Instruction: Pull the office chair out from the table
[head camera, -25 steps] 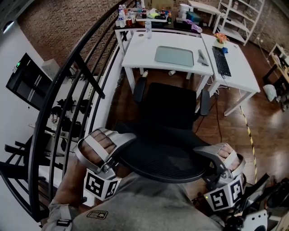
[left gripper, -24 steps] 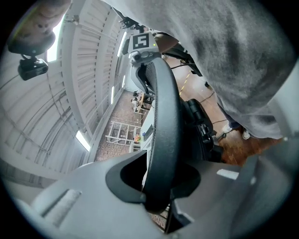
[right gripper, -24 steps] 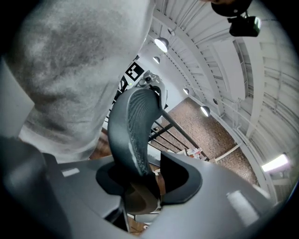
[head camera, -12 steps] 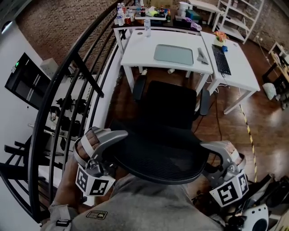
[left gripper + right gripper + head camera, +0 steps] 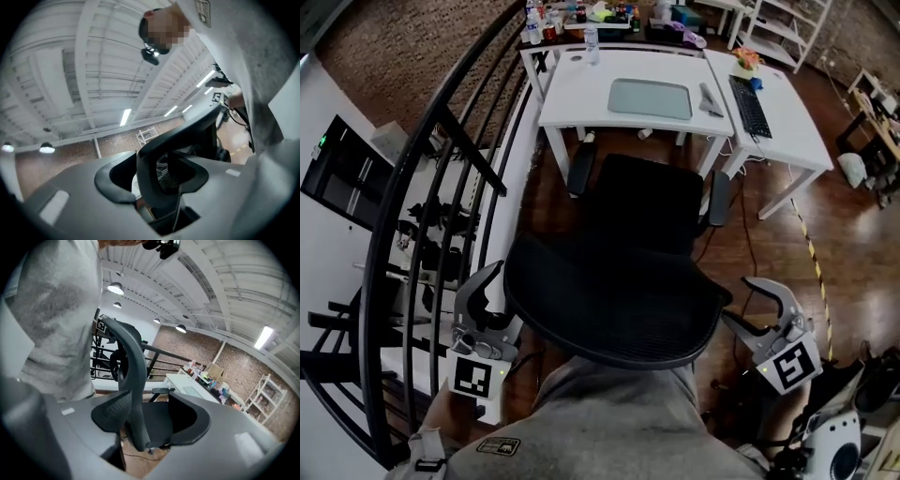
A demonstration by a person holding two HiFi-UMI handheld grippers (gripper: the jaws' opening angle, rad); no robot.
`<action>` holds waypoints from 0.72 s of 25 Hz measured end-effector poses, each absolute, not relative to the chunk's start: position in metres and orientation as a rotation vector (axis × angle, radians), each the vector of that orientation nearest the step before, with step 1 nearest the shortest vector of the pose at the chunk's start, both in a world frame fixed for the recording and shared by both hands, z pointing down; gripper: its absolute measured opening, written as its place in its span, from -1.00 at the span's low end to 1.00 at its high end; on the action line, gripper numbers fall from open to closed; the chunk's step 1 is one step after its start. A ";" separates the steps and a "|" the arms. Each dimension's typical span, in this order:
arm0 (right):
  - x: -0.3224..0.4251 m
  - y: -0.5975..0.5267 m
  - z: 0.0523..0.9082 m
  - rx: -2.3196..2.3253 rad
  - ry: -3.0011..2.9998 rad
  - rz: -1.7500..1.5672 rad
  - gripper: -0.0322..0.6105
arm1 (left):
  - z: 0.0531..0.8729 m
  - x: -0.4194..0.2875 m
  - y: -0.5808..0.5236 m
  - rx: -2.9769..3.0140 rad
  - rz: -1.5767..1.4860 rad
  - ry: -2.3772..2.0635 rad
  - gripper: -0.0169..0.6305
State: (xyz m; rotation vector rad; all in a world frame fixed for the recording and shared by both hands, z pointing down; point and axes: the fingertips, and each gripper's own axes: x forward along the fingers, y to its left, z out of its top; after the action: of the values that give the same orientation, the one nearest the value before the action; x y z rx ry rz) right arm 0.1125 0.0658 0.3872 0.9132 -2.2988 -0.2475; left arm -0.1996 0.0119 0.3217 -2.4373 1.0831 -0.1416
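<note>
Head, left gripper and right gripper views. The office chair (image 5: 628,272) stands clear of the white table (image 5: 581,94), its seat facing the table and its mesh backrest toward the person.

Left gripper (image 5: 502,300): held low at the backrest's left edge, with its marker cube (image 5: 475,377) nearest the camera. The jaws point forward and inward toward the chair and stand wide apart. In the left gripper view the backrest rim (image 5: 159,159) rises through the gap between the jaws of the left gripper (image 5: 157,176). In the head view the fingers lie just beside that rim; contact cannot be told.

Right gripper (image 5: 738,300): held low at the backrest's right edge, cube (image 5: 789,364) toward the camera, jaws angled inward. These jaws are likewise wide apart. In the right gripper view the rim (image 5: 129,362) crosses the gap of the right gripper (image 5: 150,420), nearer the jaw on that view's left. The seat and the table (image 5: 180,380) lie beyond the jaws. The head view shows the fingertips just short of the rim.

Beyond both grippers, past the chair, the table carries a keyboard (image 5: 750,105). A black railing (image 5: 441,187) runs outside the left gripper.
</note>
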 end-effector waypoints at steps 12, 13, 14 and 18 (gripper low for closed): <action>0.116 0.111 0.483 0.745 -2.250 0.176 -0.67 | 0.518 -0.146 0.063 -3.060 -0.519 0.904 -0.94; 0.111 0.118 0.490 0.707 -2.258 0.207 -0.77 | 0.529 -0.135 0.070 -3.096 -0.542 0.841 -0.94; 0.106 0.123 0.496 0.669 -2.265 0.232 -0.86 | 0.538 -0.124 0.077 -3.129 -0.559 0.776 -0.94; 0.078 0.136 0.517 0.535 -2.302 0.284 -0.88 | 0.555 -0.083 0.096 -3.222 -0.626 0.532 -0.94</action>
State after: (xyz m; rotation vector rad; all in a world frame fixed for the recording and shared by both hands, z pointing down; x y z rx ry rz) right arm 0.0782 0.1364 0.5175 0.5347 -2.3024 0.2841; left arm -0.0830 0.0961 0.5550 -3.2223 0.5316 -0.6258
